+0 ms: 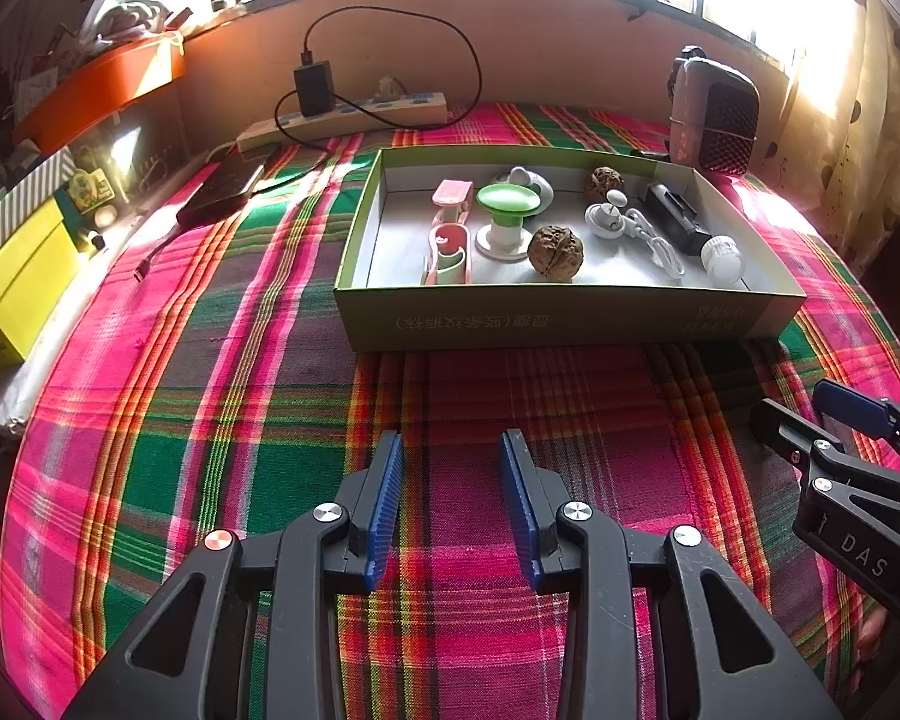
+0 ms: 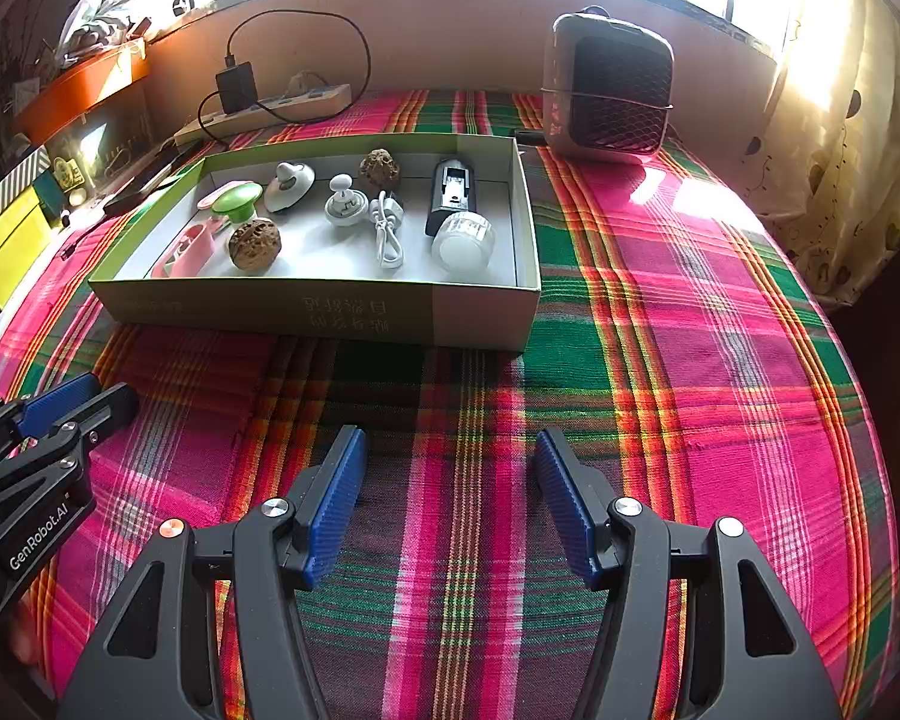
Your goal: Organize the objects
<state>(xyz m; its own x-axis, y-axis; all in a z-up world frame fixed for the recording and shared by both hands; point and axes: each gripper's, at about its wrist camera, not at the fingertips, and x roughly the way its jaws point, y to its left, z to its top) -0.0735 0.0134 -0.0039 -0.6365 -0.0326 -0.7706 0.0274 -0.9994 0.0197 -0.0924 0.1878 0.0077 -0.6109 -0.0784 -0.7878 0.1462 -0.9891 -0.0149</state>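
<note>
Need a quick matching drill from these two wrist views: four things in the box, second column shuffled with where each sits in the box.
Things:
1. near walnut
2. white bulb
3. pink holder
4. far walnut

Places in the green box, as the left wrist view shows it:
A. front right corner
B. left end
C. back wall, right of middle
D. front, near the middle

Pairs: 1-D, 2-A, 3-B, 4-C

A plaid cloth [image 1: 222,360] is covering the surface, bearing a green box [image 1: 558,312], a power strip [image 1: 354,114], a small heater [image 2: 612,90] and a dark flat device [image 1: 222,192].
</note>
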